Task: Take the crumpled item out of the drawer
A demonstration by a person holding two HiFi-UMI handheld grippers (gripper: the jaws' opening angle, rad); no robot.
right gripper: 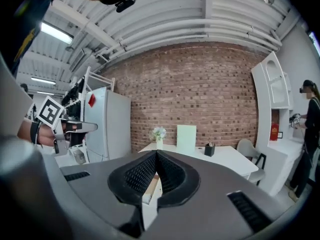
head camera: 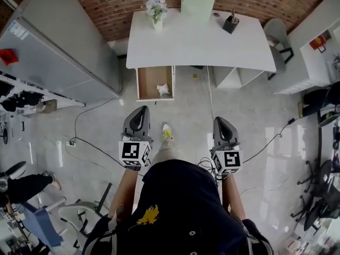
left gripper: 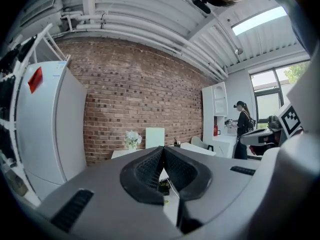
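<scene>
A white crumpled item (head camera: pixel 163 89) lies in the open wooden drawer (head camera: pixel 144 84) that sticks out from under the left end of the white desk (head camera: pixel 196 44). Both grippers are held well short of it, over the floor. My left gripper (head camera: pixel 138 111) is shut with nothing between its jaws, pointing at the drawer. My right gripper (head camera: pixel 221 122) is also shut and empty, level with the left one and farther right. In the left gripper view the left gripper (left gripper: pixel 163 149) has its tips meeting; in the right gripper view the right gripper (right gripper: pixel 156 154) shows the same, with the drawer (right gripper: pixel 149 185) glimpsed below.
A grey fridge (head camera: pixel 58 47) stands left of the desk. On the desk are a flower vase (head camera: pixel 156 8), a pale green board (head camera: pixel 198 0) and a pen holder (head camera: pixel 230 23). Cables (head camera: pixel 87 142) trail over the floor. A chair (head camera: pixel 279 36) and white cabinet (head camera: pixel 313 62) stand right.
</scene>
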